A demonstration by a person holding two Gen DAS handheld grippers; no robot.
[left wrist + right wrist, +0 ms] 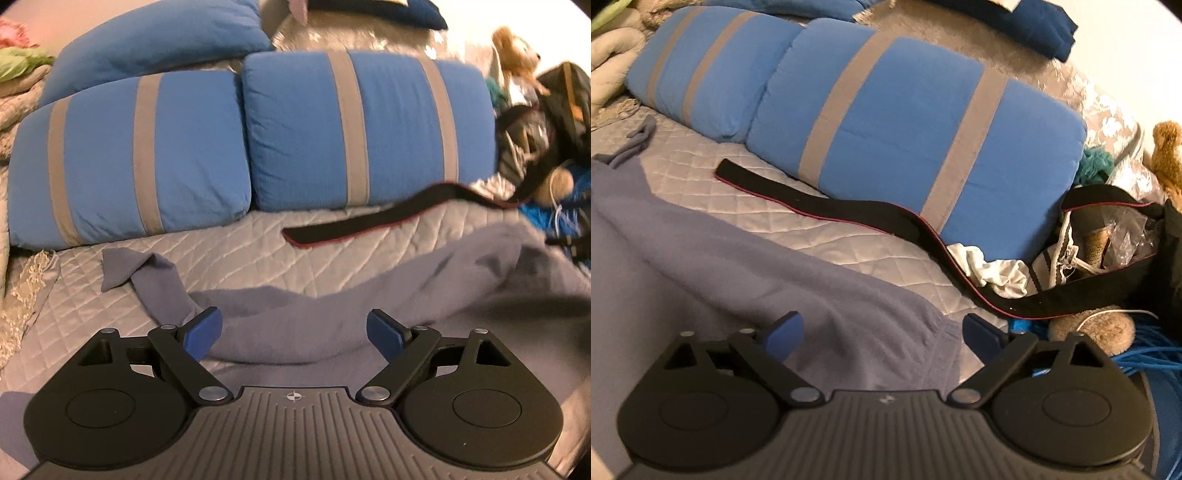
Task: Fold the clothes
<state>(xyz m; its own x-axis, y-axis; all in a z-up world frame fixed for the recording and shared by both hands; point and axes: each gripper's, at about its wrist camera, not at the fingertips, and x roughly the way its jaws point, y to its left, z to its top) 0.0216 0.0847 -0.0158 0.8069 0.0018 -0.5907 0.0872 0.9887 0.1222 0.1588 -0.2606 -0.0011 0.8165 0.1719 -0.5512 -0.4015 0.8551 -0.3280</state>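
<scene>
Lying rumpled and unfolded on the quilted grey bed, the grey-blue fleece garment awaits both released, empty grippers' fingers.

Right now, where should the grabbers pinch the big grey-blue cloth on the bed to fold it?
Probably at its near edge. The grey-blue cloth lies spread on the quilted bedspread, its hem bunched just ahead of the open left gripper. The right gripper, also open, faces a loose corner. Come in low from the near side so one finger slips under the raised fold.
</scene>
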